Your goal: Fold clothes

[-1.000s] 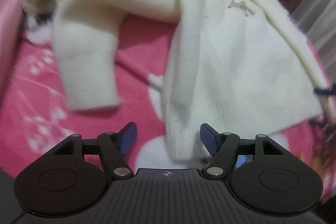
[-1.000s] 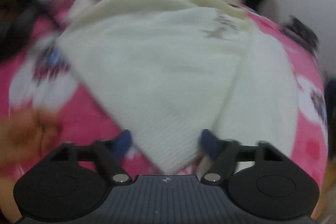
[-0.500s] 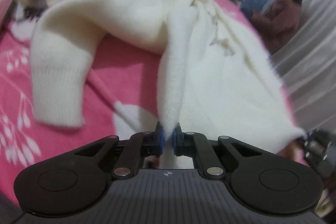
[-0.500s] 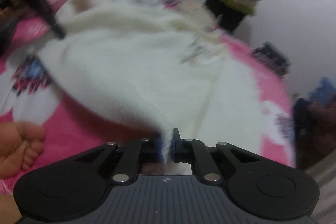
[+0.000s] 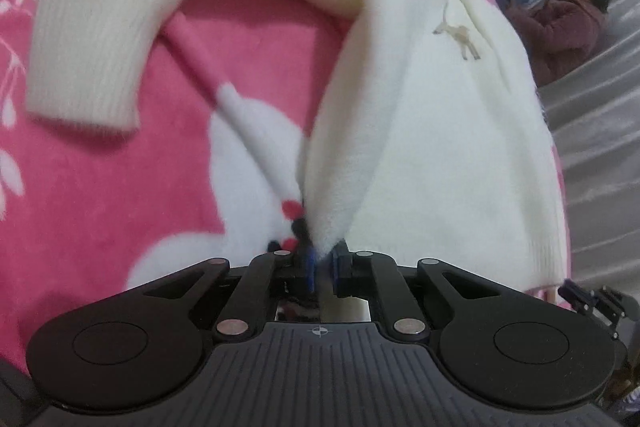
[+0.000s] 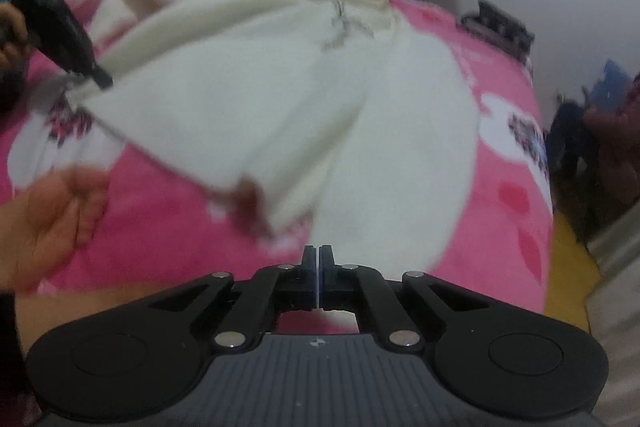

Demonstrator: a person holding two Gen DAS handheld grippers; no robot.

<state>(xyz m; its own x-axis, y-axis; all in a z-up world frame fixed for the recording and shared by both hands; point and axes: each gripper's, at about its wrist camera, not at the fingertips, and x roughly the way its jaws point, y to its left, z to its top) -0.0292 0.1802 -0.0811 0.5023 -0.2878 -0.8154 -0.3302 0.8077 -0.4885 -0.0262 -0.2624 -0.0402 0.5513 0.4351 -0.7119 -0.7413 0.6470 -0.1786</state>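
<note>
Partly blurred, sweater [image 5: 440, 131] hem pinched in left gripper [image 5: 323, 259], jaws easing apart; right gripper [image 6: 318, 267] closed, its hold unclear.

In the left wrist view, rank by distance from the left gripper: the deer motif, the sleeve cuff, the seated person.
From the left gripper:
1. Deer motif, up and right, on the sweater.
2. Sleeve cuff, upper left on the blanket; close to the motif, hard to separate.
3. Seated person, far right, off the bed.
</note>
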